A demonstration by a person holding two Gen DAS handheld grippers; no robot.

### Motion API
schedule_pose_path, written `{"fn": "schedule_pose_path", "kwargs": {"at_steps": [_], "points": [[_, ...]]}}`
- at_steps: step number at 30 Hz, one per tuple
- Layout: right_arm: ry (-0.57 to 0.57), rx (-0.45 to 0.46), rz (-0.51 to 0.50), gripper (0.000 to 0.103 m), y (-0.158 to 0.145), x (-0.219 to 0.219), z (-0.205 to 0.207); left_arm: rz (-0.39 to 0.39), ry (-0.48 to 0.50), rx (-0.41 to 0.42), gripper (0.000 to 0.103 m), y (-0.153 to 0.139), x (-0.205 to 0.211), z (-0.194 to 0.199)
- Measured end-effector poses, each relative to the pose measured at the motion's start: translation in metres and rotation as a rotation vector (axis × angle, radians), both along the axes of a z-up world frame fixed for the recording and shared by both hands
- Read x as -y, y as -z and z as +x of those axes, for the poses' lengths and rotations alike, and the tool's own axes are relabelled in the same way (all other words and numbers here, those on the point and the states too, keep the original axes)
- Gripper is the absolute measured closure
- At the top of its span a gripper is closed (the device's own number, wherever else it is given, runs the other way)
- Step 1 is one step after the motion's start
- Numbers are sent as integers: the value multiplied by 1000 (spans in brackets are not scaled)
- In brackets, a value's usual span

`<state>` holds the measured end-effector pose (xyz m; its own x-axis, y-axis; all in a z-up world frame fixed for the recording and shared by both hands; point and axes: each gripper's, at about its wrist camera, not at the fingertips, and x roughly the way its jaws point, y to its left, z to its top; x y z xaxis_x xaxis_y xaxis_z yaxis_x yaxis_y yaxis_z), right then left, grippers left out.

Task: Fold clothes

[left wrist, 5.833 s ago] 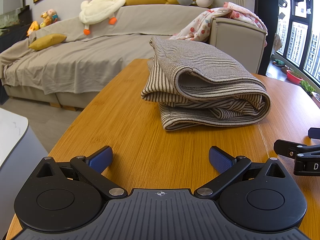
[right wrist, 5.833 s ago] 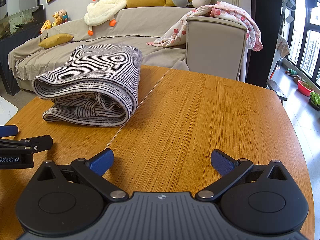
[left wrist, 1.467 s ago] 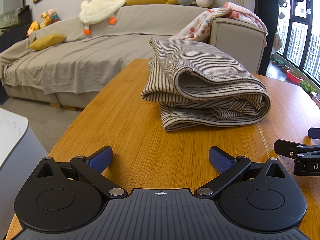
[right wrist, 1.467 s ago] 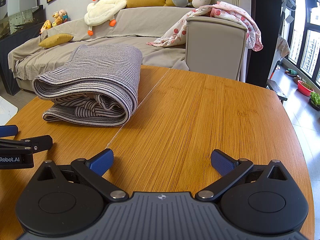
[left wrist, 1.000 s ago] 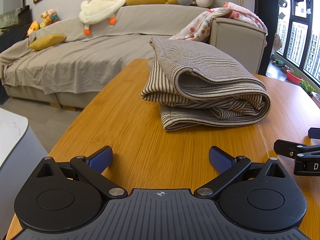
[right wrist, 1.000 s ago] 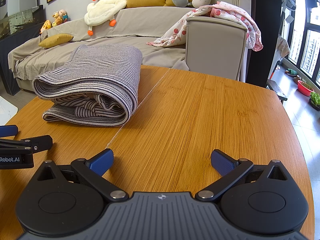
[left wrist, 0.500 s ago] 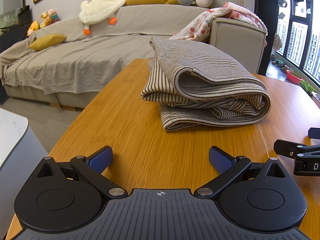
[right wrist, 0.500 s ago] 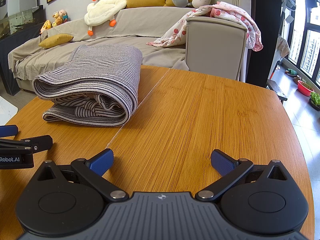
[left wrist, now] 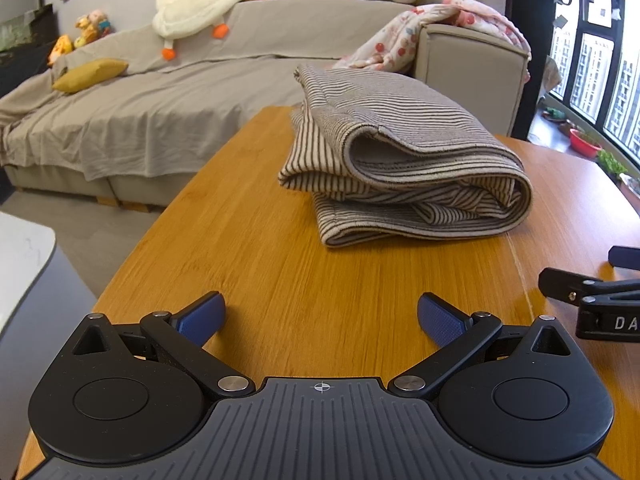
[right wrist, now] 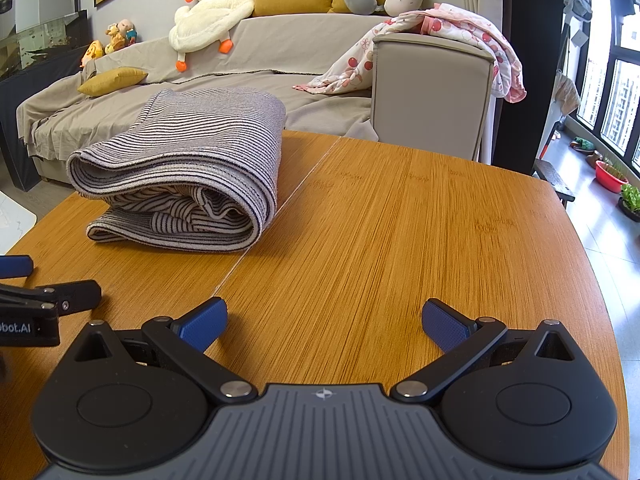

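Note:
A striped grey and cream garment (left wrist: 404, 168) lies folded in a thick bundle on the wooden table (left wrist: 320, 280). In the right wrist view the garment (right wrist: 188, 176) sits at the left. My left gripper (left wrist: 320, 316) is open and empty, low over the table, well short of the garment. My right gripper (right wrist: 324, 320) is open and empty over bare table, right of the garment. Each gripper shows at the edge of the other's view: the right one (left wrist: 592, 292) and the left one (right wrist: 40, 300).
A grey covered sofa (left wrist: 160, 100) with a plush goose (left wrist: 196, 0), yellow cushions and a floral blanket (right wrist: 460, 36) stands beyond the table's far edge. Windows and plant pots (right wrist: 612, 176) are at the right. A white surface (left wrist: 20, 256) lies left of the table.

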<state>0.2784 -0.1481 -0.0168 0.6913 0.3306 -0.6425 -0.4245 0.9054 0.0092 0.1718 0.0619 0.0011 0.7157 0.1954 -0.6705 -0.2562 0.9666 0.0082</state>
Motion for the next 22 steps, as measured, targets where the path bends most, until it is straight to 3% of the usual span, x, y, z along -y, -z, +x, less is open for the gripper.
{"fn": "schedule_pose_path", "kwargs": {"at_steps": [22], "points": [[0,-1,1,0,0,0,0,2,-15,17,0,2,1,-2]]}}
